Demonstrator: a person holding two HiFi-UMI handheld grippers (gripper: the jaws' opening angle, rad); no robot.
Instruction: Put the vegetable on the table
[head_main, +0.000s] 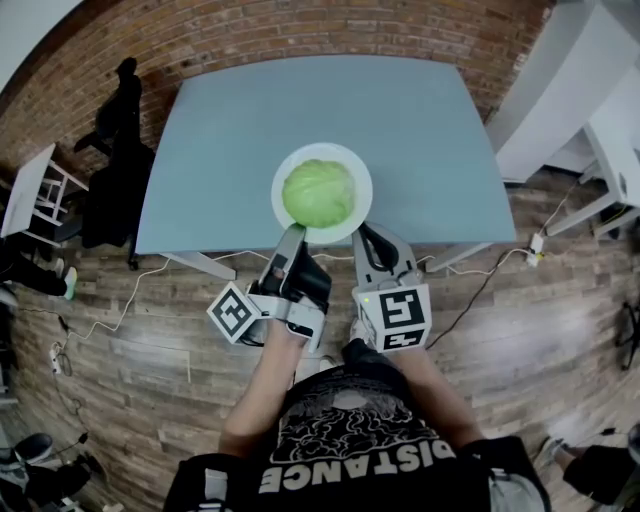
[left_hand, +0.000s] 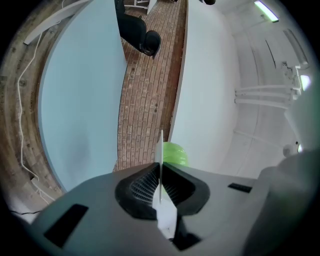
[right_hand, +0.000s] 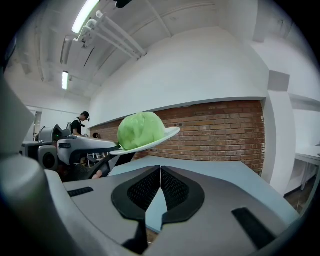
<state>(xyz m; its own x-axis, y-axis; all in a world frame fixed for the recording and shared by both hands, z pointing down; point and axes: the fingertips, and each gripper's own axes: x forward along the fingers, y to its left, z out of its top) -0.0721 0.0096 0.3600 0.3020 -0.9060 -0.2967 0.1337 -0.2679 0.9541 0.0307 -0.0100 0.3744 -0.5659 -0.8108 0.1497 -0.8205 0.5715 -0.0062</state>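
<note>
Table (head_main: 220, 235) edge under lettuce (head_main: 318, 193) plate (head_main: 322, 150), rim pinched by left hand-held gripper (head_main: 292, 232); right hand-held gripper (head_main: 367, 232) closed, empty.

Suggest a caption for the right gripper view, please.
Right gripper, shut and empty, faces a green cabbage on a white plate held above the table by the left gripper.

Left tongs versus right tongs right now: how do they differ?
Left tongs are clamped on the plate rim; right tongs are closed on nothing.
Left tongs carry the plate and cabbage above the table; right tongs carry no load, with the plate up and to their left.
Shared: both are closed and sit at the table's near edge.
</note>
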